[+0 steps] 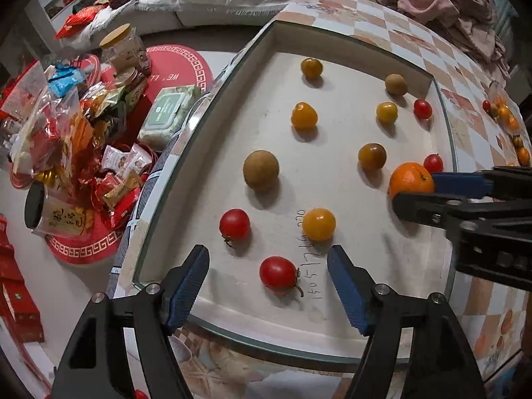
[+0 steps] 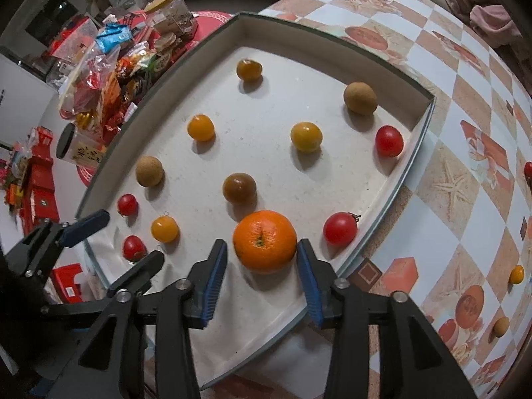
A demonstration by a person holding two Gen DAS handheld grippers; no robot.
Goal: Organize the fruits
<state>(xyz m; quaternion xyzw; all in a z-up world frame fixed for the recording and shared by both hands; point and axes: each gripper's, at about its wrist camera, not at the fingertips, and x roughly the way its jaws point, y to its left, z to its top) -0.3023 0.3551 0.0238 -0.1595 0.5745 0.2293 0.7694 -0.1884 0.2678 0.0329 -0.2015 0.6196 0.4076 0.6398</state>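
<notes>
A big white tray (image 2: 412,153) sat on the checkered table (image 2: 465,106), and lots of little fruits lay spread out on its floor. The biggest one was the orange (image 2: 264,240). It rested near the front right part of the tray, with a red tomato (image 2: 339,228) just beside it and a dark brownish tomato (image 2: 239,188) a bit behind it.

The right gripper (image 2: 262,276) had its two blue pads on either side of the orange. The right pad looked like it was touching the peel. The left pad stood a little apart from it. So the jaws were spread and not squeezing yet.

The left gripper (image 1: 268,279) hung over the near edge of the tray with its jaws wide apart and nothing between them. Another red tomato (image 1: 278,271) lay just in front of it, and a yellow one (image 1: 319,224) sat a little farther on.

I thought the orange would feel firm and a bit heavy next to the small fruits. Its skin looked bumpy, so the pads should not slip much. It was round, though, and could roll away. The best spot to grab was across its fat middle. The tomatoes looked soft and smooth, so they would need a gentler squeeze.
</notes>
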